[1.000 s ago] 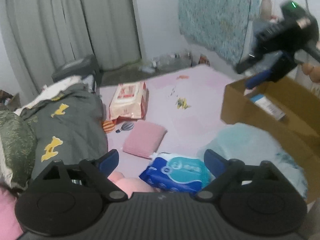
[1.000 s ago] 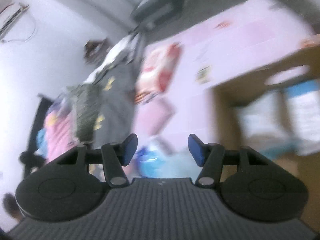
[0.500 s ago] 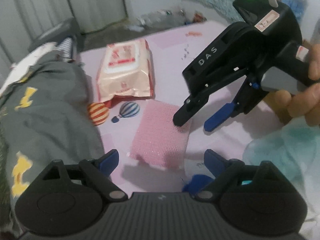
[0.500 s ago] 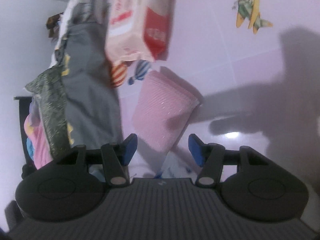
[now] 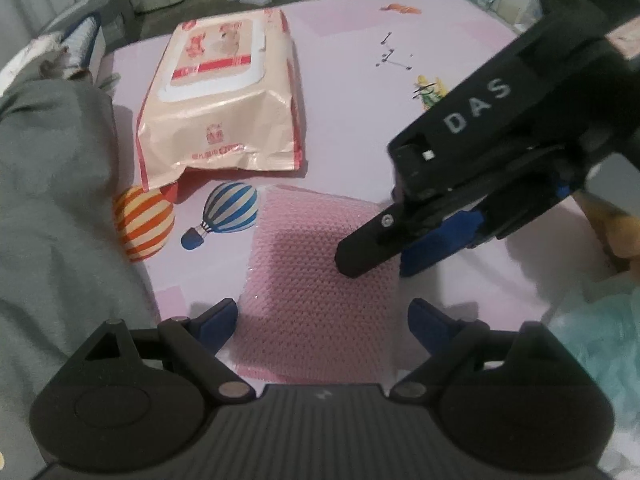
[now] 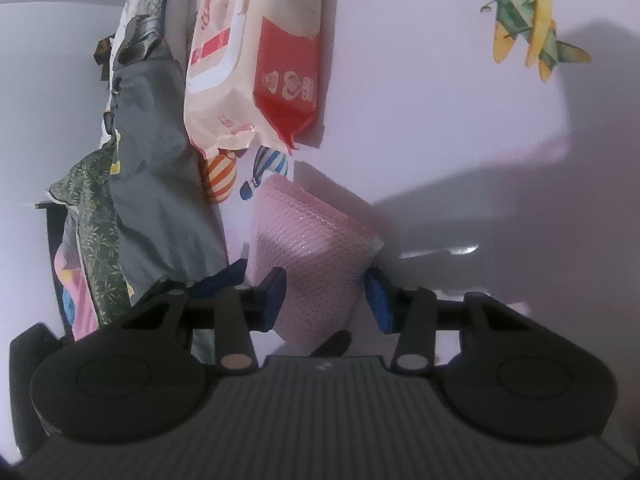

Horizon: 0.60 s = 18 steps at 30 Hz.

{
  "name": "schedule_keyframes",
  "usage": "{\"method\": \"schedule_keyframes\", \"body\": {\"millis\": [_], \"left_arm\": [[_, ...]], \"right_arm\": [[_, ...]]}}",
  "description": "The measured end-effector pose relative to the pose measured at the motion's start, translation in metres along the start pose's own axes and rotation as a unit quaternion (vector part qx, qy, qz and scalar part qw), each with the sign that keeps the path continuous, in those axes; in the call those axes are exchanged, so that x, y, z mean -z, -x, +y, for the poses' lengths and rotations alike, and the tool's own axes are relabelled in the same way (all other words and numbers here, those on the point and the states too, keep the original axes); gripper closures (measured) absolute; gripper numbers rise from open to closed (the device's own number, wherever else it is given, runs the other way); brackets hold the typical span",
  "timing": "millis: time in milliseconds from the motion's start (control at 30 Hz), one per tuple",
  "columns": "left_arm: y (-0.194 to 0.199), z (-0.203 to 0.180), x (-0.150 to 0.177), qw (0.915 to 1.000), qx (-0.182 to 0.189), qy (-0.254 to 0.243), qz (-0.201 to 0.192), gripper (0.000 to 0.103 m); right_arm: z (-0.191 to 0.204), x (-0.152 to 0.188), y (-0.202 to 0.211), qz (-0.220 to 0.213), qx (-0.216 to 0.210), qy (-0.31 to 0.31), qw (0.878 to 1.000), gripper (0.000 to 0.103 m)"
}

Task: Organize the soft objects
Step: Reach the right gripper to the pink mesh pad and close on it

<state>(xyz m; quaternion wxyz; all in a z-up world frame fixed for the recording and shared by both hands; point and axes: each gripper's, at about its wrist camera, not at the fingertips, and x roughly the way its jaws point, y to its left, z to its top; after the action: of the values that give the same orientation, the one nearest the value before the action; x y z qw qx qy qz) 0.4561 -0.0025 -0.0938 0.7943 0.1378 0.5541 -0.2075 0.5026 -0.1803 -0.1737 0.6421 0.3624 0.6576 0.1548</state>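
Two tongs over one target: pink bubble-wrap pad [image 5: 320, 296], lying flat on the pink play mat [image 5: 352, 112], just below the striped balloon prints.

Left tongs [image 5: 323, 322]: spread wide, pointing steeply down, one blue fingertip [image 5: 216, 322] on each side of the pad's near end. Fingertips stand beside the edges, not pressing. Nothing held.

Right tongs [image 6: 326, 300]: jaws have just been closing, pad's edge between them. In the right wrist view the blue fingertips [image 6: 378, 300] sit either side of the pad's near corner; can't tell if the pads actually touch it. From the left wrist view, the black finger overlaps the pad's right side, blue one just off its right edge. Not clamped yet as far as visible.

Nearby: wet-wipes pack [image 5: 222, 92] on the mat beyond the pad, apart from it. Grey blanket [image 5: 52, 200] bunched at left. Pale teal fabric [image 5: 596, 344] at lower right.
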Motion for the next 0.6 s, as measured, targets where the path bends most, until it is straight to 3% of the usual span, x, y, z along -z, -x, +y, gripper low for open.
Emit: {"method": "schedule_keyframes", "body": {"millis": [333, 600], "left_arm": [[0.006, 0.012, -0.006, 0.9976, 0.019, 0.065, 0.011, 0.017], [0.060, 0.001, -0.007, 0.9954, 0.020, 0.086, -0.038, 0.017]], "right_arm": [[0.000, -0.003, 0.000, -0.020, -0.010, 0.012, 1.000, 0.070], [0.013, 0.008, 0.035, -0.048, -0.038, 0.033, 0.998, 0.071]]}}
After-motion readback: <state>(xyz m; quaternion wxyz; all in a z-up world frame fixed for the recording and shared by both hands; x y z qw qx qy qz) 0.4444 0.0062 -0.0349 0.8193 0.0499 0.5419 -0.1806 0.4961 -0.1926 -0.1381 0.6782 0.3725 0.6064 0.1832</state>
